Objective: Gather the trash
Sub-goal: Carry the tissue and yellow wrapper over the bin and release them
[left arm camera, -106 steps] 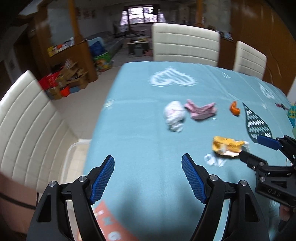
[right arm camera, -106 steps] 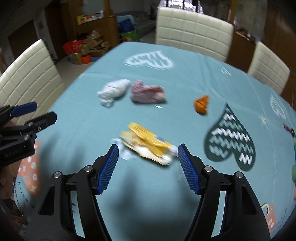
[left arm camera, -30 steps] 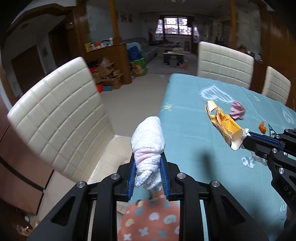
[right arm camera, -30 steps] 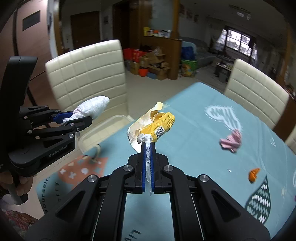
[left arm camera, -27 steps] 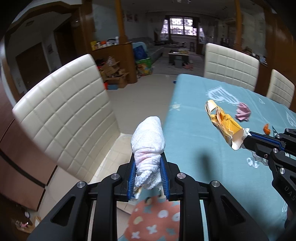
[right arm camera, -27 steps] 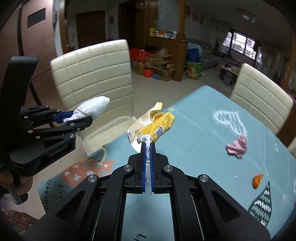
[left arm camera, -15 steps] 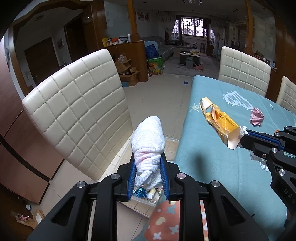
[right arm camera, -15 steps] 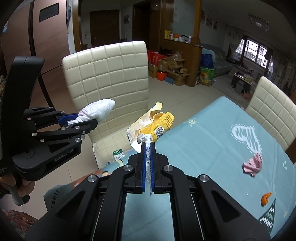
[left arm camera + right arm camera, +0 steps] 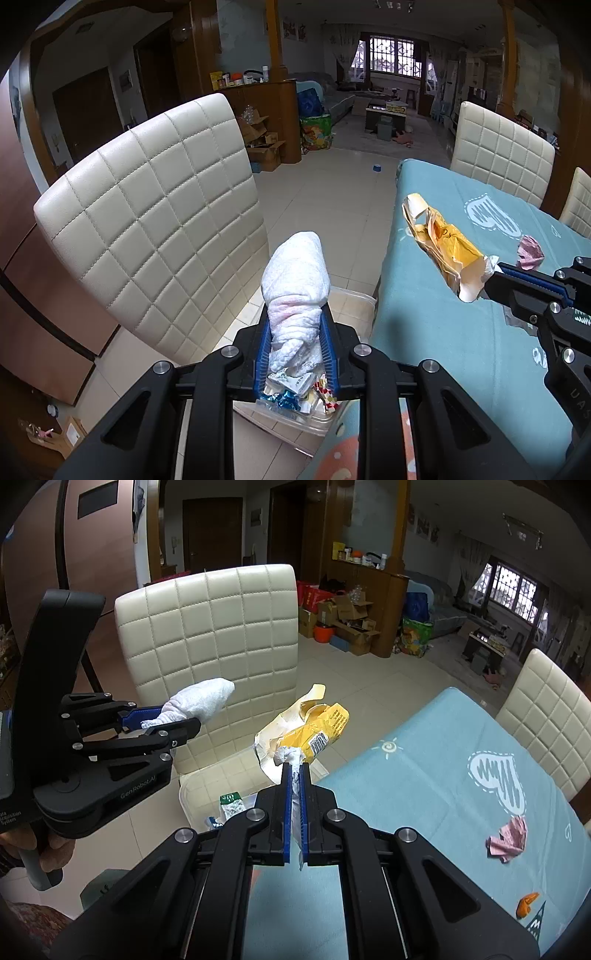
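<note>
Both grippers are rocking the same look: matte black plastic linkages, silver screws dotting the joints, ribbed blue pads lining the insides of the jaws. The left gripper (image 9: 162, 722) is sporting white "GenRobot.AI" lettering behind its jaws, and the right gripper (image 9: 293, 805) is matching it.

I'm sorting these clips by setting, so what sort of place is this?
Most likely the dining area of a lived-in home. A table under a teal tablecloth printed with hearts stands among cream quilted dining chairs, and past them an open living room has a barred window and cardboard boxes on the tiled floor.
</note>
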Motion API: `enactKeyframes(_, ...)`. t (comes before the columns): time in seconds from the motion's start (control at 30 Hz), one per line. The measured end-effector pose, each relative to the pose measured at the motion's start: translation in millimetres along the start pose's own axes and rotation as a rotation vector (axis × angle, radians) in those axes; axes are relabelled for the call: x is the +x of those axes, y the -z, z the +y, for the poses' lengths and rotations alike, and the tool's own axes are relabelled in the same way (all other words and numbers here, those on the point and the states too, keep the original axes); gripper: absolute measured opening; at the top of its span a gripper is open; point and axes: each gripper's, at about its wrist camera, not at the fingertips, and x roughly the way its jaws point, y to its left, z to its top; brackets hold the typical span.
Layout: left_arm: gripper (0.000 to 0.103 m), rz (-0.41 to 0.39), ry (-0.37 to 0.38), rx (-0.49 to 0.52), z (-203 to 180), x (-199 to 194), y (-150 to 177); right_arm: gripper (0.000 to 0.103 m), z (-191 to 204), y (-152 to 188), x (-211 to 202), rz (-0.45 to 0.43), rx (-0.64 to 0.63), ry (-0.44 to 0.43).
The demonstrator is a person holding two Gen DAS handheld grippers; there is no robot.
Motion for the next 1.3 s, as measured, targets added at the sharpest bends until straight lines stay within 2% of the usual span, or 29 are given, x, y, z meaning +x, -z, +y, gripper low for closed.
enactKeyframes(0.13, 0.027, -0.003, 0.024, -0.007, 4, 7, -7, 0.006, 1, -8, 9, 0.002, -0.005, 0.004)
enactKeyframes(0.17, 0.031, 0.003, 0.043, -0.019, 6, 9, -9, 0.006, 0, -9, 11, 0.003, -0.003, 0.005)
enactKeyframes(0.2, 0.05, 0.006, 0.051, -0.028, 7, 10, -10, 0.006, -1, -10, 13, 0.006, -0.002, 0.006)
enactKeyframes(0.23, 0.076, 0.012, 0.057, -0.042, 9, 11, -12, 0.006, -1, -11, 16, 0.01, 0.0, 0.006)
enactKeyframes(0.27, 0.081, -0.001, 0.047, -0.055, 11, 11, -12, 0.006, -3, -12, 18, 0.016, 0.001, 0.005)
enactKeyframes(0.33, 0.081, -0.025, 0.025, -0.066, 13, 11, -13, 0.006, -3, -12, 24, 0.026, 0.001, 0.003)
enactKeyframes(0.5, 0.081, -0.004, -0.026, -0.056, 24, 21, -8, 0.006, 2, -16, 39, 0.047, -0.011, -0.014)
enactKeyframes(0.63, 0.081, 0.013, -0.064, -0.108, 45, 26, -2, 0.006, 11, -19, 48, 0.058, -0.032, -0.032)
enactKeyframes(0.8, 0.081, 0.035, -0.086, -0.159, 65, 28, 7, 0.008, 15, -23, 55, 0.098, -0.025, -0.064)
enactKeyframes(1.0, 0.081, 0.042, -0.078, -0.188, 69, 23, 13, 0.009, 4, -15, 52, 0.125, 0.037, -0.036)
enactKeyframes(1.03, 0.081, 0.043, -0.073, -0.185, 66, 23, 13, 0.012, 1, -12, 49, 0.126, 0.049, -0.033)
enactKeyframes(1.1, 0.081, 0.042, -0.058, -0.178, 60, 23, 11, 0.034, -5, -7, 43, 0.117, 0.067, -0.011)
enactKeyframes(1.13, 0.081, 0.04, -0.046, -0.17, 55, 22, 9, 0.074, -11, -2, 35, 0.099, 0.085, 0.017)
enactKeyframes(1.17, 0.081, 0.037, -0.034, -0.157, 48, 21, 8, 0.096, -15, 0, 30, 0.076, 0.1, 0.044)
enactKeyframes(1.2, 0.081, 0.035, -0.026, -0.147, 43, 21, 6, 0.096, -21, 5, 19, 0.035, 0.121, 0.083)
enactKeyframes(1.3, 0.081, 0.035, 0.018, -0.099, 17, 20, 0, 0.096, -36, 20, 6, 0.049, 0.155, 0.14)
